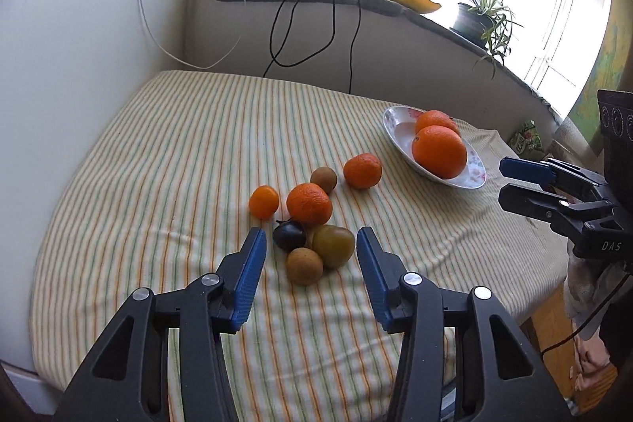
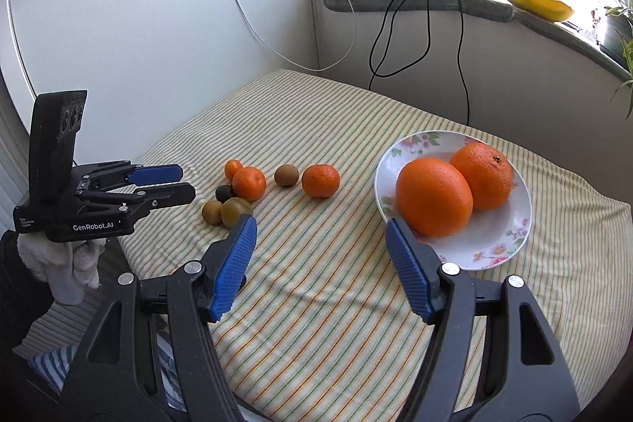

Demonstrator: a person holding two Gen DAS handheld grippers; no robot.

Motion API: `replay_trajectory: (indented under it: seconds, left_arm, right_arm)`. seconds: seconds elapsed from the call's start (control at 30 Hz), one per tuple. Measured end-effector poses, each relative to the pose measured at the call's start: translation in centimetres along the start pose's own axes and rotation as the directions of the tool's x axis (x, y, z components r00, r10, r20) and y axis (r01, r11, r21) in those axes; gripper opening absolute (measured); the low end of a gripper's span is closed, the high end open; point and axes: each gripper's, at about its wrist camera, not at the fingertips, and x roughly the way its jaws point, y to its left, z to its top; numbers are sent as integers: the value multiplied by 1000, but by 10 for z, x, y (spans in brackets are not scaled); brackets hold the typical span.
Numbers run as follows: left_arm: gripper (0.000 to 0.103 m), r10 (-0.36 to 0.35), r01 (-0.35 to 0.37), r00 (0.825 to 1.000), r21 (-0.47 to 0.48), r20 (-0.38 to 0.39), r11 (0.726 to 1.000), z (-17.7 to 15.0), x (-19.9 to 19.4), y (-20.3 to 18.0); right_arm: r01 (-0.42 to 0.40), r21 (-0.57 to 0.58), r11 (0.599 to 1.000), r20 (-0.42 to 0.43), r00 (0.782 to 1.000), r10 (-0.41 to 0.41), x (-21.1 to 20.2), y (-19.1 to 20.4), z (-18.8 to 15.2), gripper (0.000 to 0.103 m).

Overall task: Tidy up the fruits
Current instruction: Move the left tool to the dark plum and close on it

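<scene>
left wrist view: left gripper (image 1: pixel 310 244) spread apart, empty, hovering over a fruit cluster on the striped bench cloth (image 1: pixel 158 153): dark plum (image 1: pixel 289 236), green-brown fruit (image 1: pixel 334 245), kiwi (image 1: pixel 304 266), mandarin (image 1: pixel 309 204). floral plate (image 1: pixel 472 173) further right, carrying two oranges (image 1: pixel 439 151).

right wrist view: right gripper (image 2: pixel 320 238) spread apart, empty, right finger just beside the plate (image 2: pixel 510 244) rim. oranges (image 2: pixel 434 196) touching on the plate. lone mandarin (image 2: pixel 320 180) between cluster and plate.
</scene>
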Motion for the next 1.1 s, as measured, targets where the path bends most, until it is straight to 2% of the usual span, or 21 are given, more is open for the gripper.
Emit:
replay_trajectory:
  seconds: [0.17, 0.3, 0.5, 0.77, 1.1]
  left_arm:
    - [38, -1, 0, 1000, -35, -17, 999, -11, 4, 14]
    - [33, -8, 6, 1000, -68, -27, 998, -17, 10, 25]
    - [32, -41, 37, 998, -90, -40, 995, -25, 14, 28]
    - [32, -36, 34, 998, -50, -47, 998, -24, 18, 13]
    - [32, -20, 18, 998, -34, -67, 999, -22, 30, 13]
  right_arm:
    - [-46, -18, 999, -33, 998, 45, 10, 18, -12, 70]
    - [-84, -26, 996, -66, 994, 82, 20, 32, -24, 58]
    - [-98, -62, 993, -122, 988, 90, 36, 52, -42, 47]
    - [-112, -67, 991, -169, 981, 99, 55, 61, -50, 38]
    - [-129, -53, 990, -191, 975, 117, 77, 63, -45, 36]
